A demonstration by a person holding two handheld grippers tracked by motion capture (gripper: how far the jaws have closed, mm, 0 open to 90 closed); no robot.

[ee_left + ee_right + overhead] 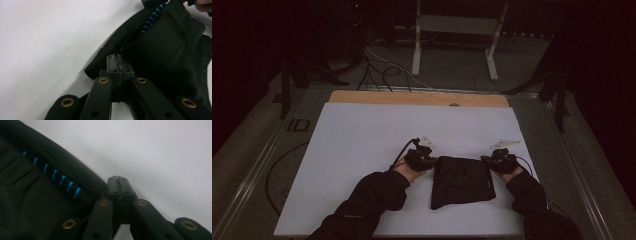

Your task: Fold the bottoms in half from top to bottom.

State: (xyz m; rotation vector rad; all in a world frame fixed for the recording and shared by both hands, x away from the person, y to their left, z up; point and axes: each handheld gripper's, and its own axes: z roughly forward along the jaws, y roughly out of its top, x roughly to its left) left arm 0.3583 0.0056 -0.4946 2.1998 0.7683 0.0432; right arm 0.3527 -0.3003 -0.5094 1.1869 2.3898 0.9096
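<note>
Black folded garment [462, 181] lies between both hand-held grippers, each pressed together on white table [362, 140].

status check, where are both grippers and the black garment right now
Left gripper shut at garment's left top corner; whether it pinches cloth, can't tell. Right gripper shut at right top corner, same doubt. Garment lying folded on white table. Nothing in the way.

A folded black fabric garment [462, 181] lies on the white table sheet [362, 145], toward its near right part, between the left gripper [428, 161] and the right gripper [492, 161], each at an upper corner.
</note>
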